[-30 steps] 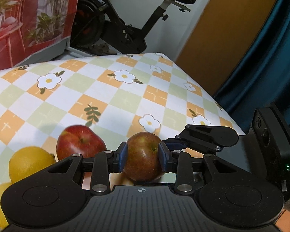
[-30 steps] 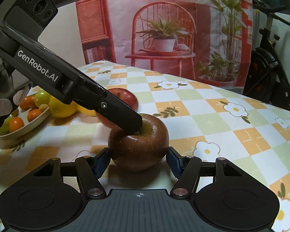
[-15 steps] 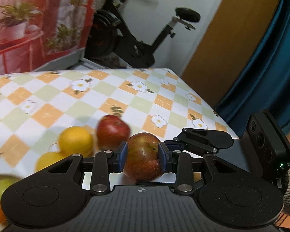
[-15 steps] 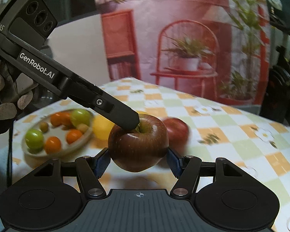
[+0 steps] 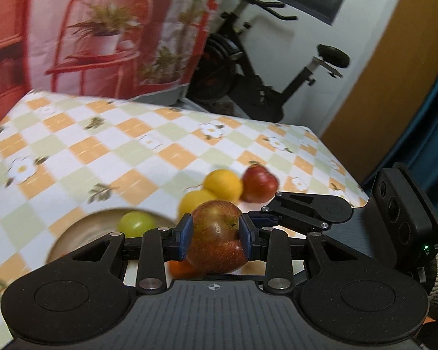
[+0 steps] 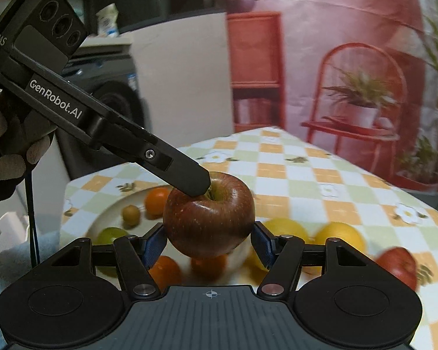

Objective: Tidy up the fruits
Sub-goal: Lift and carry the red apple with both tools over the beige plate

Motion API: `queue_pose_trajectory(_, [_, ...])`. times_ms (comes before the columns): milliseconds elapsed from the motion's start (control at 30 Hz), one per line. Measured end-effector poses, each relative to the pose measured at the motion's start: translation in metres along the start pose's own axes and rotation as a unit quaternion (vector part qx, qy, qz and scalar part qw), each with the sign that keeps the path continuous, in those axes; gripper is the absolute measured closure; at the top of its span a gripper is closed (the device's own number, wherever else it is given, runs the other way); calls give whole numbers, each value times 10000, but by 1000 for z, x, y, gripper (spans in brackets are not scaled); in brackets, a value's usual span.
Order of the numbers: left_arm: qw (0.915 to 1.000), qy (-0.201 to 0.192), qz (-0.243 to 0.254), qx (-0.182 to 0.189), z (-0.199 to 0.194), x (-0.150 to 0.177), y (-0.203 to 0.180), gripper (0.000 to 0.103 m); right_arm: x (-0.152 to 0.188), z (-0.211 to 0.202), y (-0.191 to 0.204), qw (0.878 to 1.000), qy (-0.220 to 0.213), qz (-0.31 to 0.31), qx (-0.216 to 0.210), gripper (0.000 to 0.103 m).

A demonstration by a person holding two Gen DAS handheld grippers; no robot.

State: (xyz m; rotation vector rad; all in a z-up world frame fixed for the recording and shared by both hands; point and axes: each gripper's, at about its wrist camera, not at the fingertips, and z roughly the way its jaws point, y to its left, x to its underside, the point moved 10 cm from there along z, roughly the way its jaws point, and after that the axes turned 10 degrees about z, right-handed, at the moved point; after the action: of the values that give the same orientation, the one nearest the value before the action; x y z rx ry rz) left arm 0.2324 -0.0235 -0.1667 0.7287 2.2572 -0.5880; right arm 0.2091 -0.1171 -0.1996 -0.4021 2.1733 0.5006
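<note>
Right now I have the dark red apple pinched from two sides, lifted off the table above the near edge of the plate. My left hand-held gripper is closed narrow across its top and base, and my right hand-held gripper clamps wider across its flanks. Small oranges and green fruits already lie in the plate, though blur makes counting unsafe. Two lemons and another red apple wait on the table, just beside the plate, so several placements are left, I judge.
</note>
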Motion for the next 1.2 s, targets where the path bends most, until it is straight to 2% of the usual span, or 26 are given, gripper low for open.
queue_pose_trajectory(233, [9990,-2,-390,-200,-14,20,34,67,1,39,34,9988,375,-172,-259,44])
queue_pose_trajectory(533, [9962,-60,-762,-423,-23,32,57,66,1,68,58,9955,704,-318,-549,44])
queue_pose_trajectory(767, [9938,-79,-979,-513,-28,42,73,66,-2,84,64,9925,943,-137,-769,44])
queue_pose_trajectory(1200, [9929,-1,-1000,-642,-25,46,79,64,-1,96,62,9911,1065,160,-783,43])
